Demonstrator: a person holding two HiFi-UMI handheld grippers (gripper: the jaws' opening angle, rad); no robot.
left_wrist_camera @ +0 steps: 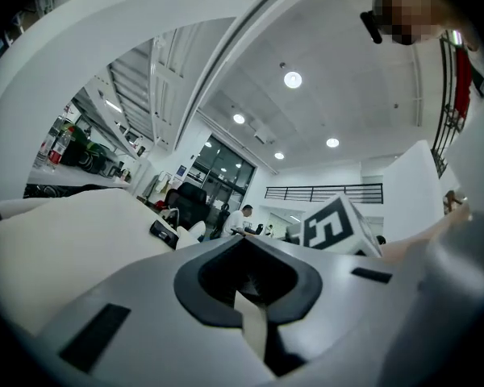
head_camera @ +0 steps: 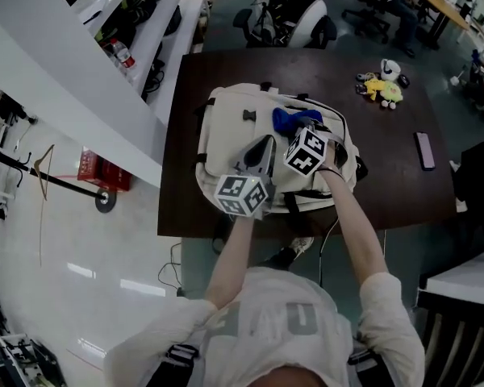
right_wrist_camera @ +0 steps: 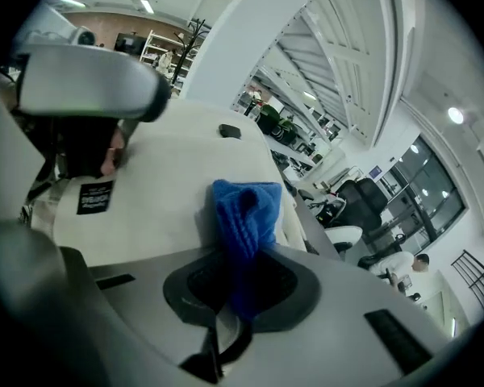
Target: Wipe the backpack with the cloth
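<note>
Your right gripper [right_wrist_camera: 240,293] pinches the cloth [right_wrist_camera: 244,212] on the backpack [head_camera: 226,123] at mid-frame; your left gripper [left_wrist_camera: 250,297] is closed, empty.

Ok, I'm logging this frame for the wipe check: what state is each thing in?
backpack: lying flat on the table.
cloth: bunched up, held over the backpack.
right gripper: shut on the cloth.
left gripper: jaws together, nothing seen between them.
plush toy: lying on the table, apart from the backpack.
</note>
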